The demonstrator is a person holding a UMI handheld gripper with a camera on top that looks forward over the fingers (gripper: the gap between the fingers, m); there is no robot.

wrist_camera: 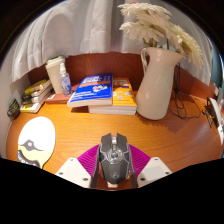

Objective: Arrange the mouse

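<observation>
mouse [113, 157]: on the wooden desk [150, 135], 6 o'clock of the books [101, 92], sitting between the fingers
gripper [112, 172]: partly open, pads flank the mouse sides; can't tell if both press, so not calling it held
handling: light, rigid plastic shell, probably slick on top; grip the flat sides mid-body
axis: long axis 12–6 o'clock, wheel end toward 12
nearby: vase [157, 83] at 1 o'clock, mousepad [36, 140] at 9 o'clock

The mouse [114, 157] is positioned between the fingers of the gripper [113, 172], on the desk [175, 140]. A mouse pad [34, 140] lies to the left. Behind the mouse, stacked books [100, 93] are placed, with a vase [158, 83] to their right.
</observation>
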